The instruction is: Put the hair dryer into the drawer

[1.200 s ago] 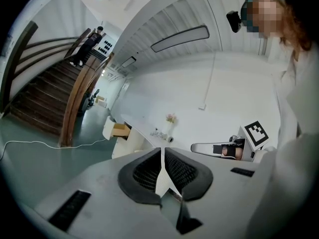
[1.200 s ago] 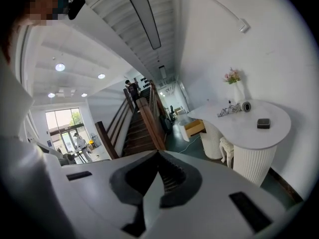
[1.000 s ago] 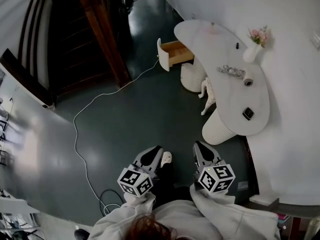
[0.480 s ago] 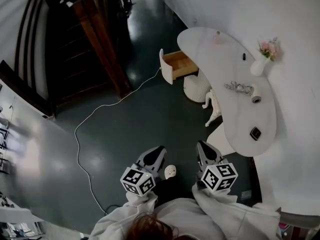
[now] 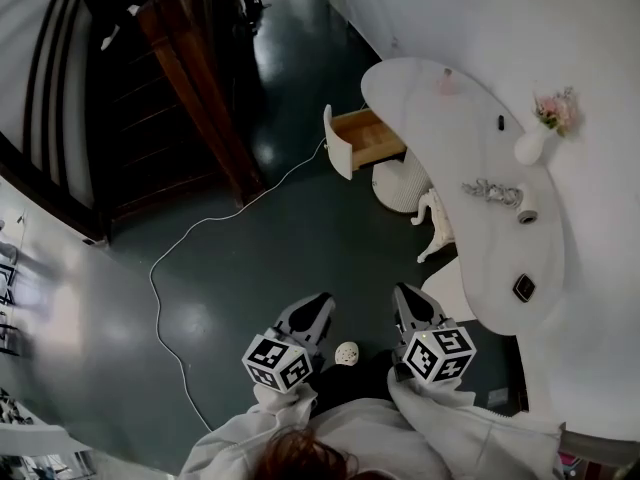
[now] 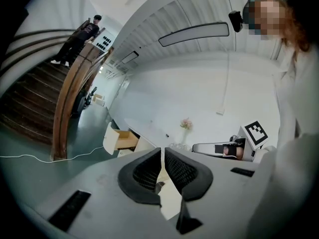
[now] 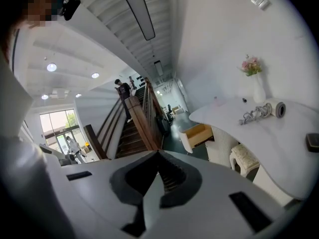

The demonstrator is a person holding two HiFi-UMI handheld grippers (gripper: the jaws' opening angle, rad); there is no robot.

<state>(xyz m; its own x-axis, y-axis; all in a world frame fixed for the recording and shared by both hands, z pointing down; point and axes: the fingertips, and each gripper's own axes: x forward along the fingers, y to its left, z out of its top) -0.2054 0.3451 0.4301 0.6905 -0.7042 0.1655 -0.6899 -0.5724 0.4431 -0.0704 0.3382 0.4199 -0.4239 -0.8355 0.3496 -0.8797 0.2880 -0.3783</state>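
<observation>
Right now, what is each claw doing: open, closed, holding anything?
The left claw: closed, holding nothing.
The right claw: closed, holding nothing.

1 bench (image 5: 470, 118) w/ 1 open drawer (image 5: 368, 136), on 2 wicker pedestals (image 5: 398, 183) (image 5: 450, 293). On top: 1 hair dryer (image 5: 526, 211), 1 vase (image 5: 530, 148) of pink flowers, 1 dark square item (image 5: 523, 288), 1 small black item (image 5: 500, 122). 1 stool (image 5: 437, 218). 1 white cable (image 5: 151, 273) on floor. 2 ppl in background (image 7: 122, 89) (image 7: 70, 144).

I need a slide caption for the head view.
Left gripper and right gripper, both shut and empty, point toward a curved white table with its wooden drawer open.
</observation>
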